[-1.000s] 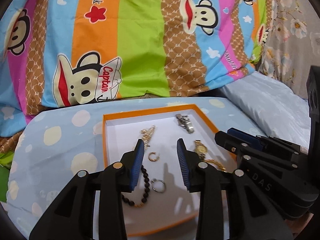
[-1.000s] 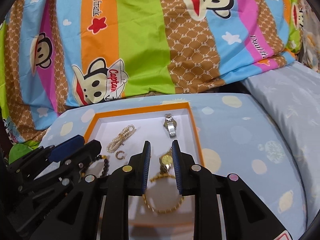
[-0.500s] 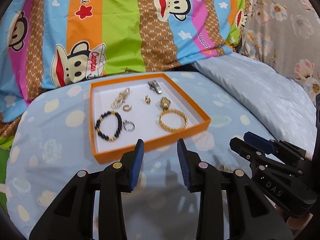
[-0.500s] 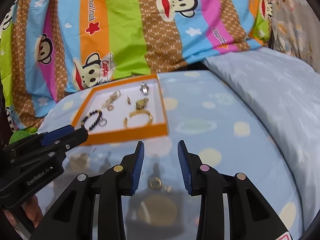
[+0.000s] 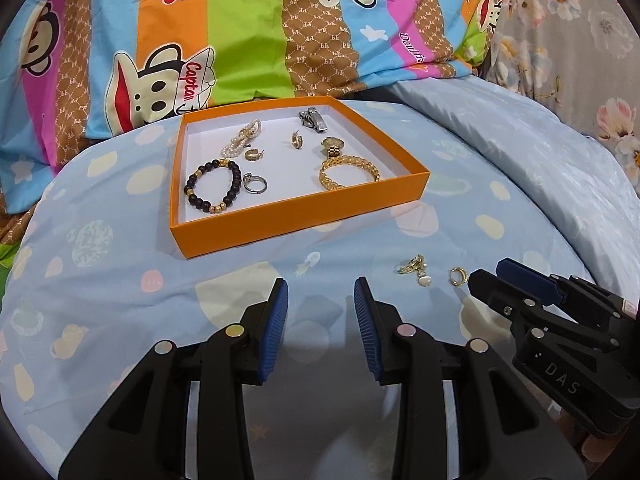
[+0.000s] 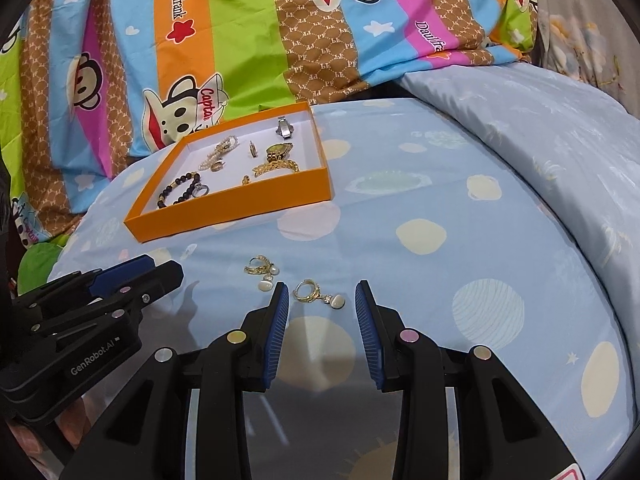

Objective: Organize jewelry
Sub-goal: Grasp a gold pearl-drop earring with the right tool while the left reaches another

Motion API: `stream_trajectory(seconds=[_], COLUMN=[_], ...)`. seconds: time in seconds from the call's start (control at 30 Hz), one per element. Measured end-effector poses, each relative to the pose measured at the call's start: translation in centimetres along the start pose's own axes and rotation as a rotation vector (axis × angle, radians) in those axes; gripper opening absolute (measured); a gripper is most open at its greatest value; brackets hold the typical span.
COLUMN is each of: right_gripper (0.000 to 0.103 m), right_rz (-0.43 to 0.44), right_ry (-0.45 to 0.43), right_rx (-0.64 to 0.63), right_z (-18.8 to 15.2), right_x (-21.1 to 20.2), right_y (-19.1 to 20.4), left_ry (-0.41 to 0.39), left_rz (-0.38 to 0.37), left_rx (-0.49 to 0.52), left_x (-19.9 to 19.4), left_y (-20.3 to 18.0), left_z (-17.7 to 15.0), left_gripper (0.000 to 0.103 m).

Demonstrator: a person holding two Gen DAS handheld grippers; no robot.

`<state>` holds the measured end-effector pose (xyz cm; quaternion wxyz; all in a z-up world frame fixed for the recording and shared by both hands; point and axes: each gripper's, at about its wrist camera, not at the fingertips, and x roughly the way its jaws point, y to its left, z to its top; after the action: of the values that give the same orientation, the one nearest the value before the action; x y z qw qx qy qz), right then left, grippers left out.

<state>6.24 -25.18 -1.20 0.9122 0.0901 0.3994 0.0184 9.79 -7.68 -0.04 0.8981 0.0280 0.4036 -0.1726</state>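
An orange tray (image 5: 296,214) (image 6: 240,204) on the blue spotted bed holds a black bead bracelet (image 5: 212,186), a silver ring (image 5: 255,183), a gold bracelet (image 5: 348,172), a pearl piece (image 5: 242,142), small gold earrings and a silver clasp (image 5: 314,120). Two gold pearl-drop earrings lie on the sheet in front of the tray: one (image 6: 262,270) (image 5: 414,268) to the left, one (image 6: 316,294) (image 5: 459,276) just ahead of my right gripper (image 6: 320,294), between its open fingertips. My left gripper (image 5: 320,292) is open and empty, short of the tray.
A colourful monkey-print quilt (image 5: 240,40) is bunched behind the tray. A pale blue pillow (image 5: 540,152) rises on the right. A floral cloth (image 5: 580,32) is at the far right.
Both grippers pulled back from over the tray to the near side of the bed. The right gripper opened wider and now frames a pearl-drop earring on the sheet.
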Motion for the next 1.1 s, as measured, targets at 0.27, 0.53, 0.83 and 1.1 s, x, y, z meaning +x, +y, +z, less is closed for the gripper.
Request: stream_trajectory(seconds=[0.27,0.53,0.83,1.1], right_gripper=[0.035,0.035,0.022,0.004], right_rz=[0.01,0.01,-0.014,0.003], right_ry=[0.016,0.052,0.074,0.072], right_rx=[0.001,0.011,-0.013,0.006], right_z=[0.0,0.3,0.6,0.7], right_x=[0.4,1.4,2.4,2.3], right_y=[0.0,0.0,0.6,0.3], left_ry=[0.017,0.035,0.038,0.05], left_rz=[0.0,-0.015,-0.025,-0.059], left_rx=[-0.014,-0.046,-0.044,-0.006], left_x=[0.8,1.1,1.2,1.5], left_y=[0.3,0.9,0.9,-0.2], left_z=[-0.3,-0.2,-0.2,0.3], left_gripper=[0.033,0.033,0.033,0.037])
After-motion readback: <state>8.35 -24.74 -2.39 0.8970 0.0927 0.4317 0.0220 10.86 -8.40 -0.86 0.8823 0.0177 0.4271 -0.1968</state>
